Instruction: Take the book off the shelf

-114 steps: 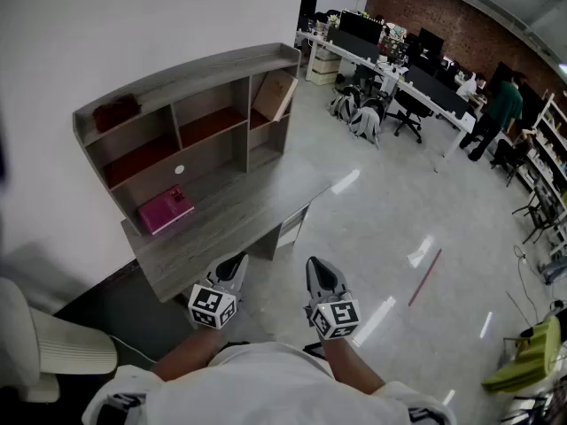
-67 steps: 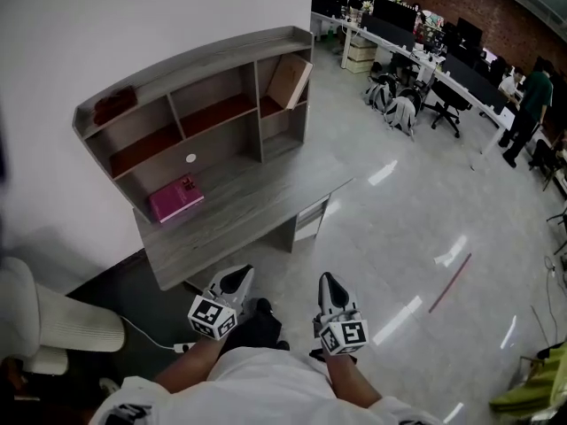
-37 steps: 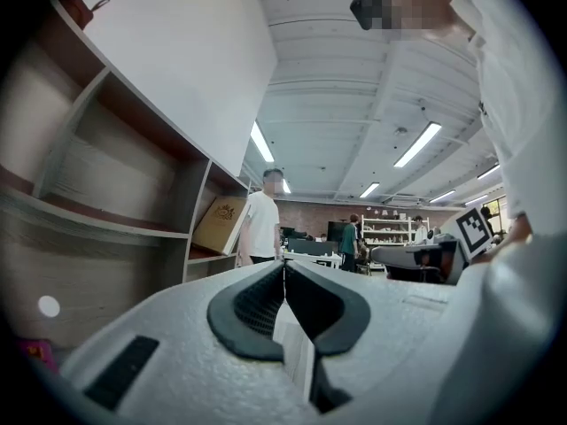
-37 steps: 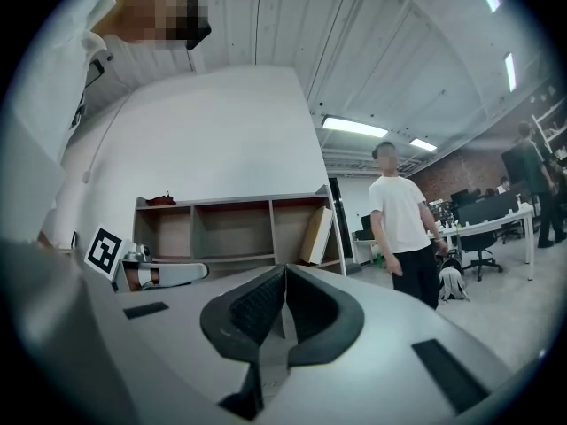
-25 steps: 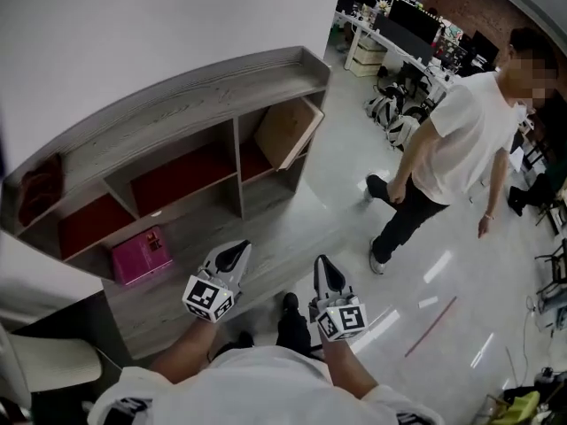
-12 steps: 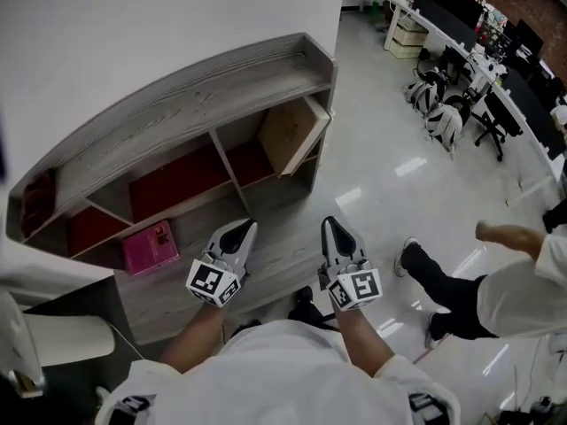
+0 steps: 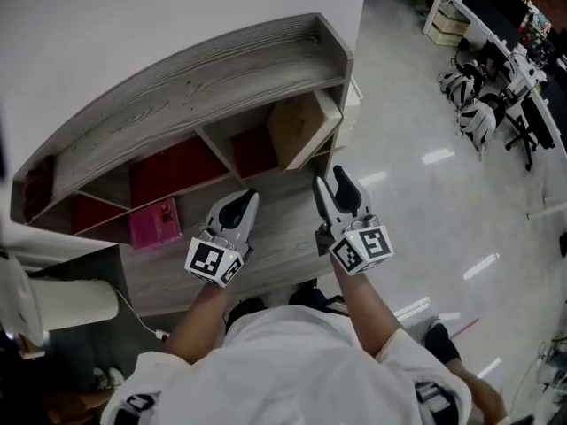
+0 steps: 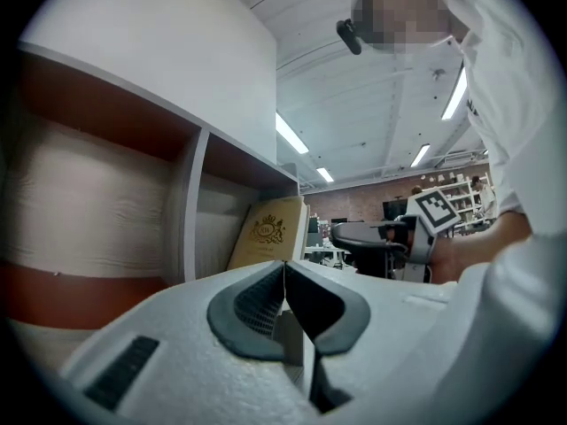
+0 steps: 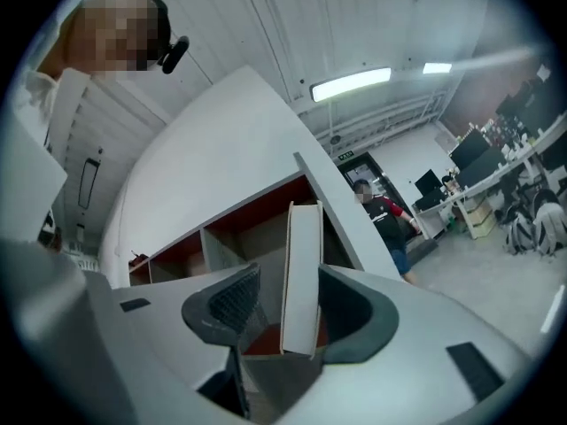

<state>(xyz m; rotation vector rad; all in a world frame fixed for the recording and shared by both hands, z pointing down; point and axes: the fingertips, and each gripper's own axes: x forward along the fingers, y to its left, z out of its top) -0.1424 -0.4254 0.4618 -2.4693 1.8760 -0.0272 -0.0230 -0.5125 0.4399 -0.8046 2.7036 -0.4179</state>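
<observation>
the task is at the approach stage, and nothing has been lifted yet. the book (image 7: 299,129), tan with a gold crest on its cover, leans tilted in the end compartment of the shelf (image 7: 190,73), at about 11 o'clock from the right gripper (image 7: 330,187) in the head view. that gripper is held over the desk top just short of the shelf. its jaws are opening, and in the right gripper view the book's page edge lines up in the gap between them, but neither pad presses on it. the left gripper (image 7: 244,200) hangs beside it with its jaws closed together on nothing, and the book lies at its 1 o'clock. what is left, by this reading: reach in, close on the book, and draw it out of the compartment.
</observation>
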